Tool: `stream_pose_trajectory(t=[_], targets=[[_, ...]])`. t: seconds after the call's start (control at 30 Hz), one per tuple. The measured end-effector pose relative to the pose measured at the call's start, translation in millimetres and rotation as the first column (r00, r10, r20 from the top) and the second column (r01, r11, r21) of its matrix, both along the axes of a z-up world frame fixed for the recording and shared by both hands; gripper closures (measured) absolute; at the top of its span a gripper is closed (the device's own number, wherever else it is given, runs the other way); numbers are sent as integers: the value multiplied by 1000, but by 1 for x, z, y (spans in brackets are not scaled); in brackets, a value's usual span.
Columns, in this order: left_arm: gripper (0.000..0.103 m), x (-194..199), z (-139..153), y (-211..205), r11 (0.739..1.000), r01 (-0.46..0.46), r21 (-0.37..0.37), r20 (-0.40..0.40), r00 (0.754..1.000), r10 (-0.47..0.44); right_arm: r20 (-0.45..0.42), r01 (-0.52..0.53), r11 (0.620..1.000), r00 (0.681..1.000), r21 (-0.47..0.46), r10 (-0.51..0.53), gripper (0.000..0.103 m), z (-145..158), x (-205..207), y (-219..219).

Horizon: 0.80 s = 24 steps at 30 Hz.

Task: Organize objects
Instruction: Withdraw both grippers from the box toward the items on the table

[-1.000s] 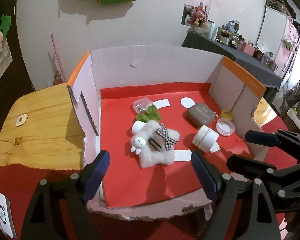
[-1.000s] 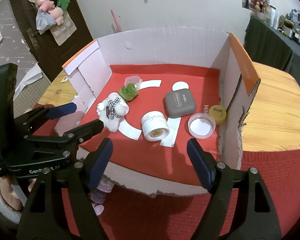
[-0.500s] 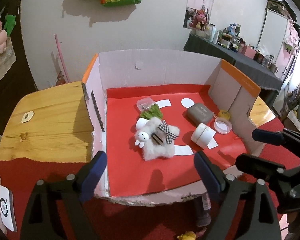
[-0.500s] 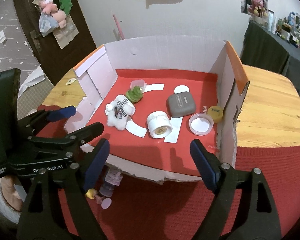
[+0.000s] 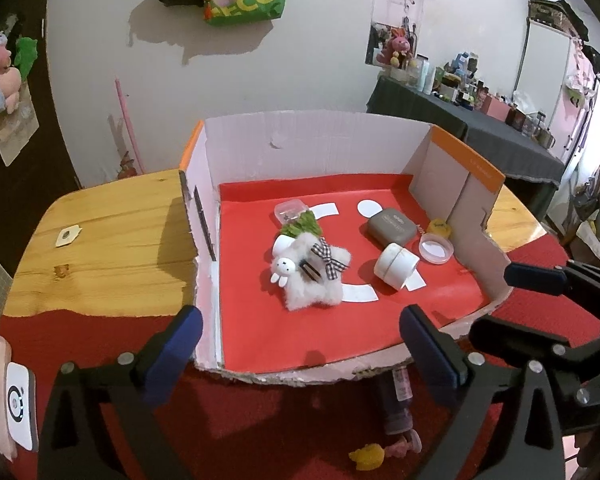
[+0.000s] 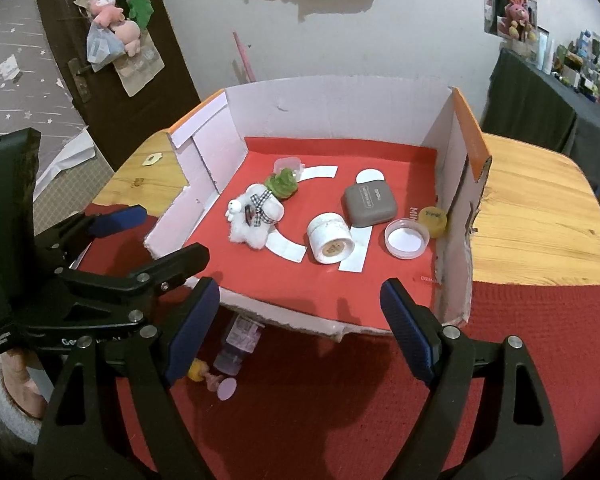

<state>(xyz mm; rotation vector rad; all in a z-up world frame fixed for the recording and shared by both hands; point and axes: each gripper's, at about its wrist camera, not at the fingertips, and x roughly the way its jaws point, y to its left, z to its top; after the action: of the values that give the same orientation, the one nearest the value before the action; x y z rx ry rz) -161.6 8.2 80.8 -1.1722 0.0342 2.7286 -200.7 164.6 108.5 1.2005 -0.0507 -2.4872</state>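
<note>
Both the left gripper (image 5: 298, 350) and right gripper (image 6: 300, 316) gape empty near the open red-lined cardboard box (image 6: 340, 104), where the fluffy white plush toy (image 6: 254, 216) and white round jar (image 6: 330, 236) lie loose, so sorting seems barely begun.

Dim indoor light, soft shadows, sharp centre, strong fisheye-warped dark corners

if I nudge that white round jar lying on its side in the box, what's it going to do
The white jar lies on its side on the flat red liner, so it would probably roll rather than slide. Its smooth curved wall may slip between jaws. It looks like rigid plastic, so likely stiff; its weight can't be judged.
</note>
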Motion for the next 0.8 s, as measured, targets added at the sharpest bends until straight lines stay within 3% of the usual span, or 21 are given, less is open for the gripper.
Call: stream_pose_trajectory(t=[0.1,0.8], targets=[[2,5,1,-1,1000,-2,2,-3,1000,2,-2,-6,1000,1000,3,6,15,0,6,-1],[0,33,2,-8,1000,7,3,-2,1000,-7,-4,-7,1000,1000,-7,7,11,-2,36,0]])
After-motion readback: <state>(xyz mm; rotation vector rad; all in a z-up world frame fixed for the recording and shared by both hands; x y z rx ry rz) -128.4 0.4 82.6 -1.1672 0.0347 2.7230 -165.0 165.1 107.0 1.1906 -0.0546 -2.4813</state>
